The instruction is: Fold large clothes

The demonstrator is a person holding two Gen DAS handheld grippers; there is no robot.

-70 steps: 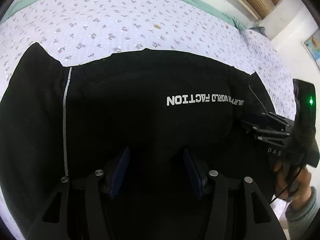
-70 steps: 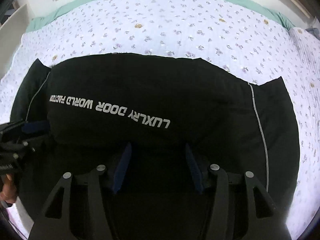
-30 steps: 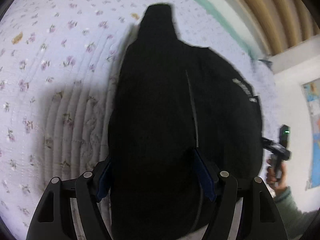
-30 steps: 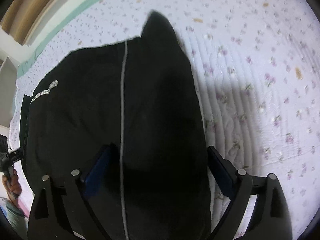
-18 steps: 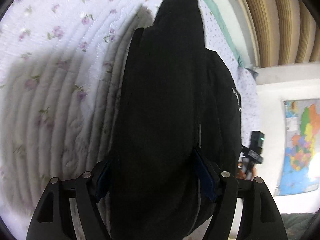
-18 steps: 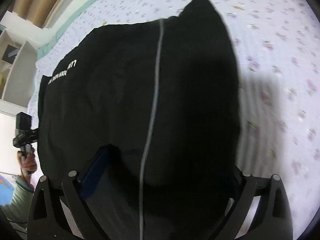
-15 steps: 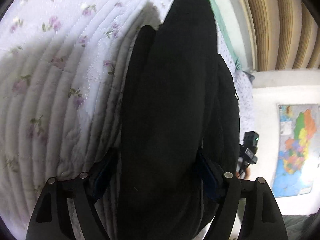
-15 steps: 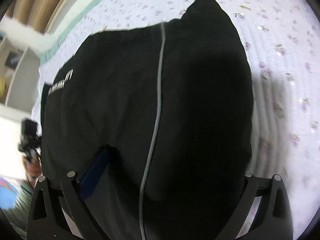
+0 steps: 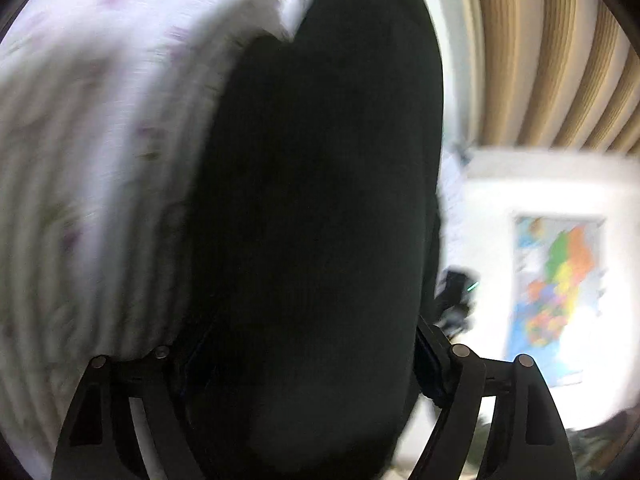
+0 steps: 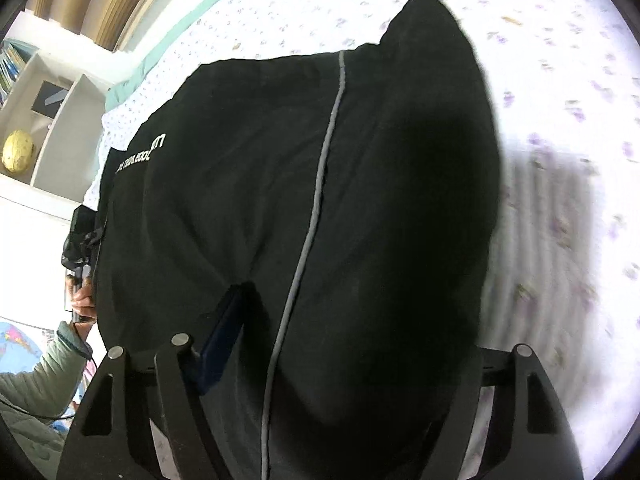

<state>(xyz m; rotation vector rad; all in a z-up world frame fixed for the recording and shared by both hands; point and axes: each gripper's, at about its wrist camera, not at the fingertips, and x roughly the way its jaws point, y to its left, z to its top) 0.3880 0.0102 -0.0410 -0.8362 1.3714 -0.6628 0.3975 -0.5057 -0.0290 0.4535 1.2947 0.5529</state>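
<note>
A large black garment point(image 10: 280, 184) with a grey side stripe and white lettering lies folded on the flowered bedspread point(image 10: 560, 80). My right gripper point(image 10: 344, 340) is wide open with one end of the garment bulging between its fingers; the right finger is hidden under the cloth. My left gripper point(image 9: 308, 360) is open around the other end point(image 9: 312, 200), which fills the blurred view. The left gripper also shows in the right wrist view point(image 10: 80, 240), held by a hand at the far end.
A white shelf unit point(image 10: 44, 112) with a yellow ball stands past the bed's far left corner. A wall map point(image 9: 556, 292) and striped curtains point(image 9: 540, 40) show beyond the bed. A green border point(image 10: 168, 44) edges the bedspread.
Both grippers have swung from the garment's long side to its two ends and pushed in around them. The left view has tilted up and gone blurry; the cloth bulges higher.
</note>
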